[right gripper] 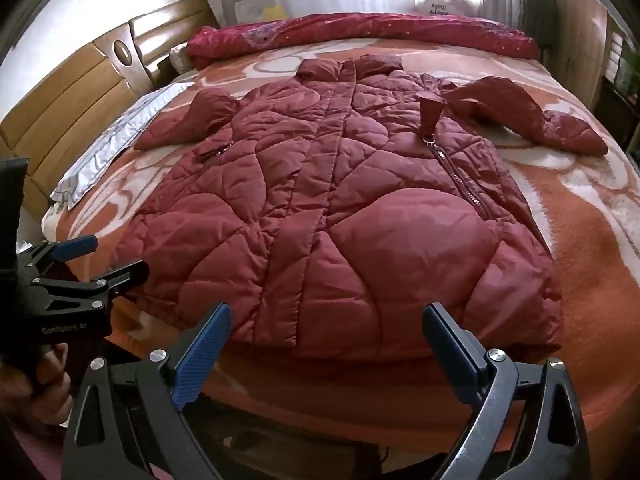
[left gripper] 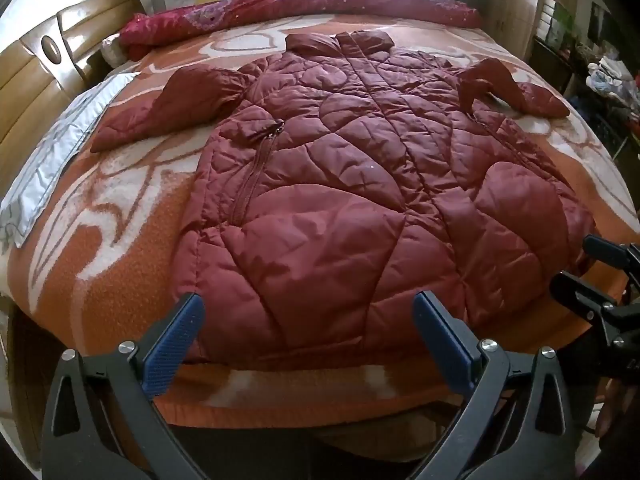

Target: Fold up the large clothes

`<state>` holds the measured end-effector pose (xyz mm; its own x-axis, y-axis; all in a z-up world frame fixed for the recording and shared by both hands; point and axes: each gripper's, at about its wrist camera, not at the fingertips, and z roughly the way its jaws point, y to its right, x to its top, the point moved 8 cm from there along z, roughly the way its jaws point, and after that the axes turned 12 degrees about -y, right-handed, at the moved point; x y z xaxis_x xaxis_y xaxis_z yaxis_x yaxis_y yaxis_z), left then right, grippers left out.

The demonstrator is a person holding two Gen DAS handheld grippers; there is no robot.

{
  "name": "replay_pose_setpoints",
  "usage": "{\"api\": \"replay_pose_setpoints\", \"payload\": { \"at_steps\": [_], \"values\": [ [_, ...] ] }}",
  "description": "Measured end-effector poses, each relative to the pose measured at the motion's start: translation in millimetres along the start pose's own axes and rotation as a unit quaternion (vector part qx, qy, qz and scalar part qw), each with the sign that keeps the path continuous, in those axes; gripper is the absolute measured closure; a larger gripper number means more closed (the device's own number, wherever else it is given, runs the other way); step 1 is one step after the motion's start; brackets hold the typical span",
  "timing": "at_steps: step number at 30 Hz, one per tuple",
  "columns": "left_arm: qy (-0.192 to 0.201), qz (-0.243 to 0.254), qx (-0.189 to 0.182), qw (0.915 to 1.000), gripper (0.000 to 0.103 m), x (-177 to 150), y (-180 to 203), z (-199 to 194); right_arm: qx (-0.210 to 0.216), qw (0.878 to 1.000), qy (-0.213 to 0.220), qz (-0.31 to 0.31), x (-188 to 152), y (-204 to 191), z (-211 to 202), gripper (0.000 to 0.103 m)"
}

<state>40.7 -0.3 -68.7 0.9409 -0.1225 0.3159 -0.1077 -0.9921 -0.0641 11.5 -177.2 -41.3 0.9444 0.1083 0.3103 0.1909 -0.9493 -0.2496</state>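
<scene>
A dark red quilted jacket (left gripper: 352, 184) lies flat on the bed, front up, collar at the far end, hem nearest me, both sleeves spread to the sides. It also shows in the right wrist view (right gripper: 332, 216). My left gripper (left gripper: 308, 312) is open and empty, just above the hem's left part. My right gripper (right gripper: 326, 320) is open and empty, over the hem's right part. The right gripper also shows at the right edge of the left wrist view (left gripper: 592, 268), and the left gripper at the left edge of the right wrist view (right gripper: 108, 256).
The bed carries an orange and white patterned blanket (left gripper: 100, 248). A rolled red quilt (left gripper: 304, 8) lies along the far edge. A white pillowcase (left gripper: 52, 160) lies at the left by the wooden headboard (left gripper: 44, 80). Cluttered shelves (left gripper: 600, 72) stand at the right.
</scene>
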Motion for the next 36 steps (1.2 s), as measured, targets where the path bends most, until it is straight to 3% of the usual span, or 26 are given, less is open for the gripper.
{"api": "replay_pose_setpoints", "payload": {
  "at_steps": [36],
  "values": [
    [-0.002,-0.002,-0.002,1.0000,0.000,-3.4,-1.0,-1.7,0.010,1.000,0.001,0.004,-0.1,-2.8,-1.4,0.006]
  ]
}}
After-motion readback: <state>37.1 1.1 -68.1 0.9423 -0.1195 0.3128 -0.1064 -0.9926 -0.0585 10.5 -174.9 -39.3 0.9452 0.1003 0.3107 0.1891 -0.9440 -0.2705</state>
